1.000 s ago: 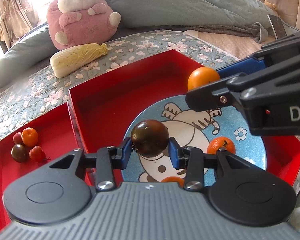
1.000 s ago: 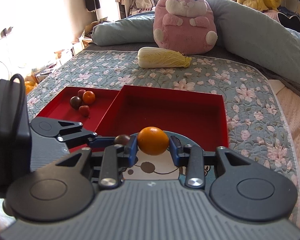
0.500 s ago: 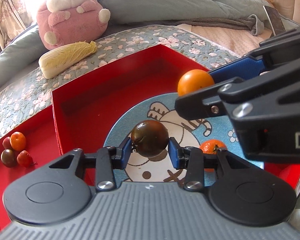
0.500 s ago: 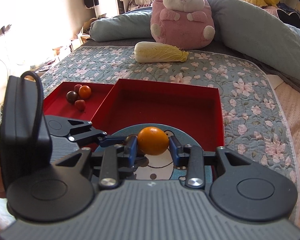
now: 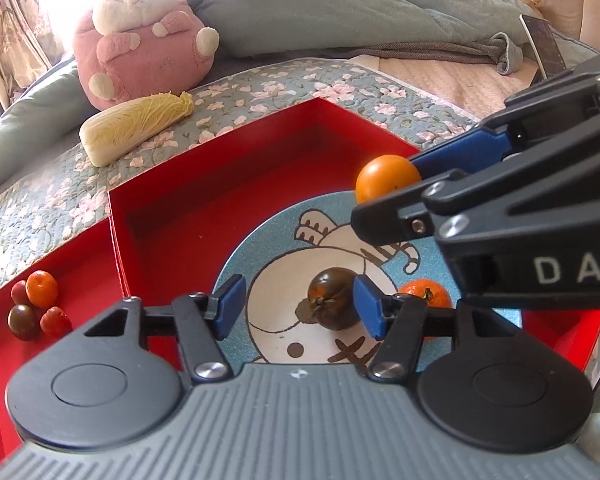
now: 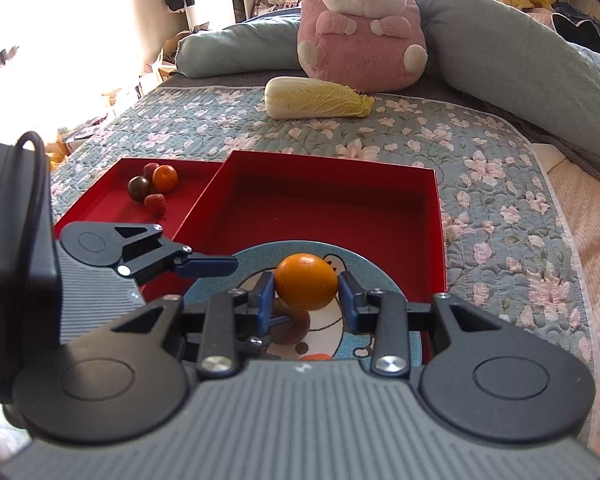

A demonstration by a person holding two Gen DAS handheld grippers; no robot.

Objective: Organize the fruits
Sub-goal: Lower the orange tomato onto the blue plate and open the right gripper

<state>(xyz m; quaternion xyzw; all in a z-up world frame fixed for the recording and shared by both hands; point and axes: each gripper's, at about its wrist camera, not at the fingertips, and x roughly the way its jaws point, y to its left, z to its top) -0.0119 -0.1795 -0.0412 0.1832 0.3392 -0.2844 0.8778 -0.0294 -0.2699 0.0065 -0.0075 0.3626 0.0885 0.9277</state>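
My left gripper (image 5: 300,306) is open above the blue cartoon plate (image 5: 260,248). A dark brown tomato (image 5: 334,304) lies on the plate by my right fingertip, free of the pads. My right gripper (image 6: 306,294) is shut on an orange fruit (image 6: 306,287) and holds it over the plate (image 6: 260,256); it also shows in the left wrist view (image 5: 386,178). A mandarin (image 5: 424,294) lies on the plate, partly hidden. The plate sits in a deep red box (image 6: 332,196).
A shallow red lid (image 5: 4,360) at the left holds several small fruits (image 5: 40,288). A napa cabbage (image 6: 316,98) and a pink plush rabbit (image 6: 360,24) lie beyond on the floral quilt. The left gripper's body (image 6: 20,280) is close on my right gripper's left.
My left gripper has opened and let go of the dark tomato, which now rests on the plate. My right gripper still holds the orange fruit over the plate.
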